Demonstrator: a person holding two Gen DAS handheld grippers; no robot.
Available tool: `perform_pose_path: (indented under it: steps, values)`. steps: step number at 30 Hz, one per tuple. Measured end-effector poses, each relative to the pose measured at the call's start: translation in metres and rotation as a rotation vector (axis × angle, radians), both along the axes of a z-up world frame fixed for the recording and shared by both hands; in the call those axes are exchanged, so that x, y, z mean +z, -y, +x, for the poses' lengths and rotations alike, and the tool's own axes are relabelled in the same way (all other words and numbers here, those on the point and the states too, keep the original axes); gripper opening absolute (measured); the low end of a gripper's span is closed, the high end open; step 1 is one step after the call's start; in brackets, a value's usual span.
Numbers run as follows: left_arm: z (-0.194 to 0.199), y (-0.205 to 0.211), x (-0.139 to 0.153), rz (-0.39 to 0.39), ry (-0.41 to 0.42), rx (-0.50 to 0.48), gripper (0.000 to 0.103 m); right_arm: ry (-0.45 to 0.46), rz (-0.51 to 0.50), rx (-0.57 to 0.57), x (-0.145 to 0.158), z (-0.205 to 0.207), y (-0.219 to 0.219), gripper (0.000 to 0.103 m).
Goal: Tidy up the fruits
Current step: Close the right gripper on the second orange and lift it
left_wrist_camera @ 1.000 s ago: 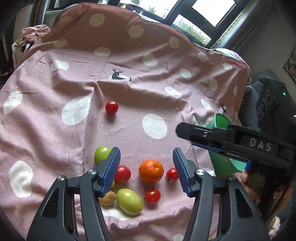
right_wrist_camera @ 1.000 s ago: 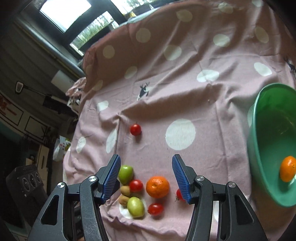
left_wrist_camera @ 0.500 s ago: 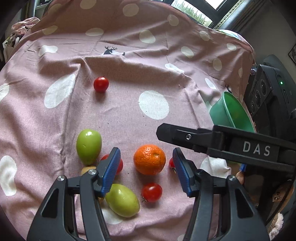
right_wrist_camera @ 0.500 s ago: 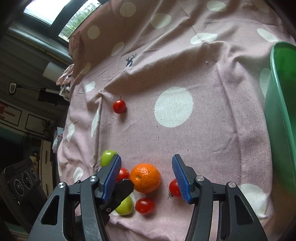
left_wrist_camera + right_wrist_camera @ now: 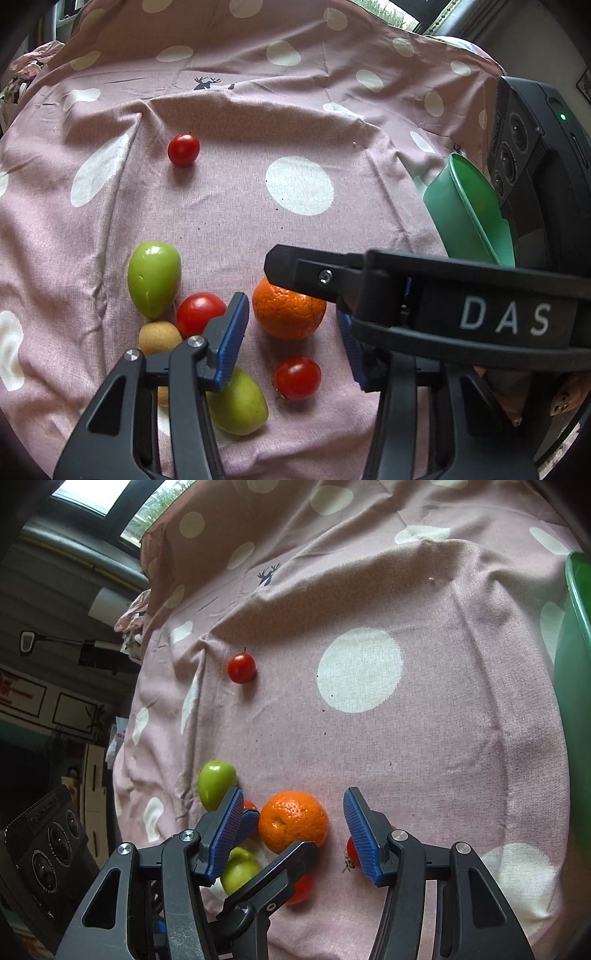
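An orange (image 5: 289,313) lies on the pink spotted cloth (image 5: 236,206) among red tomatoes (image 5: 297,377), green fruits (image 5: 154,277) and small tan fruits (image 5: 159,336). My left gripper (image 5: 291,339) is open and low, its pads on either side of the orange. My right gripper (image 5: 291,829) is open too, straddling the same orange (image 5: 293,826) from the other side; its finger crosses over the left gripper's right pad. A lone tomato (image 5: 183,149) sits farther back. The green bowl (image 5: 467,214) stands at the right.
A black speaker-like box (image 5: 532,155) stands behind the bowl at the right. The cloth drops off at the near edge. A window and clutter lie beyond the far edge of the cloth.
Both grippers have come down and forward toward the fruit cluster. Both now bracket the orange, and the right gripper's finger has slid across in front of the left gripper.
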State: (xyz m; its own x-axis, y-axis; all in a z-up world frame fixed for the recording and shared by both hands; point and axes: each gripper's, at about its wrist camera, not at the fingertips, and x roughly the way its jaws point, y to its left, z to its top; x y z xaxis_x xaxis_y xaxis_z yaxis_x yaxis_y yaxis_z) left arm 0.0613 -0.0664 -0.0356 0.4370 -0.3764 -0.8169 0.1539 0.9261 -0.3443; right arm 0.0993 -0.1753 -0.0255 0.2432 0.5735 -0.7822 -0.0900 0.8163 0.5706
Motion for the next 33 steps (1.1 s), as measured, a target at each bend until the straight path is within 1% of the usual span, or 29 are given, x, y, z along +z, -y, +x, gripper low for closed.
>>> perform_pose_path:
  steps: [3,7,16,20,22,25,28,33]
  values:
    - [0.001,0.001,-0.002,-0.003,-0.003,-0.006,0.047,-0.009,-0.005,0.008,-0.003,0.001,-0.002,0.058]
    - [0.001,0.003,-0.004,0.008,-0.004,-0.006,0.046,-0.020,-0.007,0.018,-0.006,0.002,-0.006,0.055]
    - [0.004,0.003,-0.010,0.010,-0.019,-0.005,0.043,-0.028,-0.031,0.031,-0.010,0.000,-0.011,0.055]
    - [0.003,0.003,-0.010,0.011,-0.010,-0.005,0.044,-0.036,-0.018,0.046,-0.012,-0.001,-0.014,0.055]
    - [0.004,0.002,-0.010,0.006,-0.011,-0.002,0.044,-0.038,-0.018,0.051,-0.013,-0.001,-0.016,0.052]
    - [0.004,0.002,-0.009,0.005,-0.008,0.002,0.044,-0.031,-0.035,0.052,-0.013,-0.001,-0.017,0.048]
    - [0.002,0.002,-0.006,0.000,0.008,0.010,0.043,-0.020,-0.042,0.053,-0.011,-0.002,-0.017,0.048]
    - [-0.001,-0.002,0.004,-0.033,0.044,0.021,0.043,0.024,-0.041,0.046,0.000,-0.006,-0.015,0.048]
